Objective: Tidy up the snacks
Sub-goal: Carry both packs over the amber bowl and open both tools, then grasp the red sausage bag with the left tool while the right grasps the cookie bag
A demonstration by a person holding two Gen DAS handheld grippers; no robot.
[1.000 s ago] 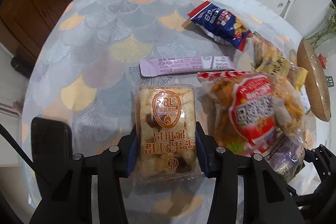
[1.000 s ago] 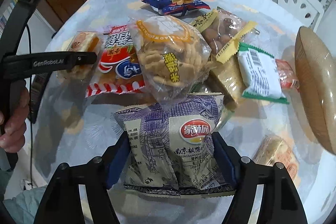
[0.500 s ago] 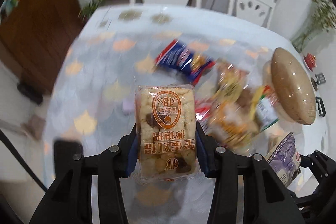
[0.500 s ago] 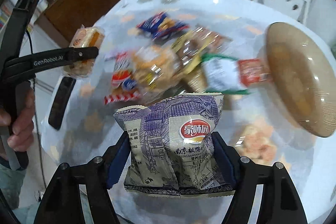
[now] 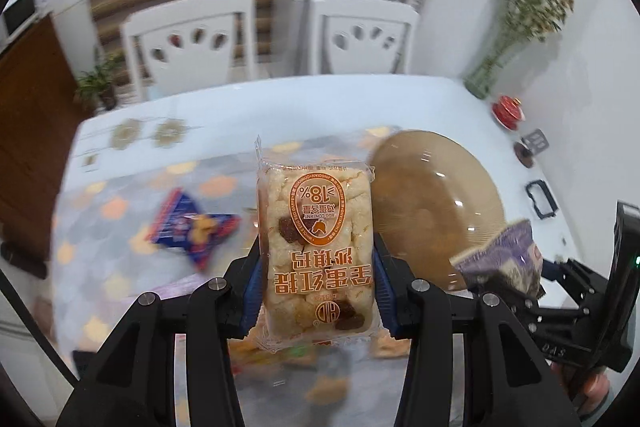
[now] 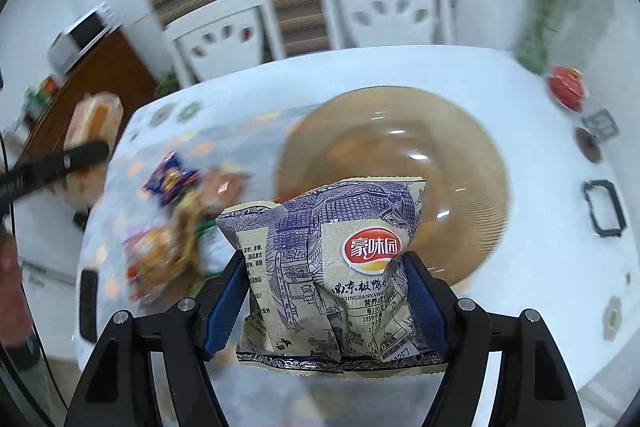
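Note:
My left gripper point(image 5: 316, 287) is shut on a clear-wrapped puffed egg cake packet point(image 5: 316, 243) with orange print, held up above the table. My right gripper point(image 6: 328, 291) is shut on a purple and beige snack bag point(image 6: 332, 267) with a red logo, held in front of a brown glass bowl point(image 6: 420, 147). The bowl also shows in the left wrist view point(image 5: 436, 195), to the right of the cake packet. The right gripper with its bag point(image 5: 504, 259) shows at the right of that view. The left gripper with its cake point(image 6: 92, 123) shows at the left of the right wrist view.
A blurred pile of snack packets point(image 6: 176, 227) lies left of the bowl, with a blue packet point(image 5: 192, 227) apart. Two white chairs point(image 5: 192, 39) stand behind the table. A vase point(image 5: 488, 75), a red lidded dish point(image 5: 508, 111) and a black frame point(image 6: 604, 207) sit at the right.
Both grippers have risen and tilted up with their packets still held. The view has swung to the right, so the brown bowl has come in front of both.

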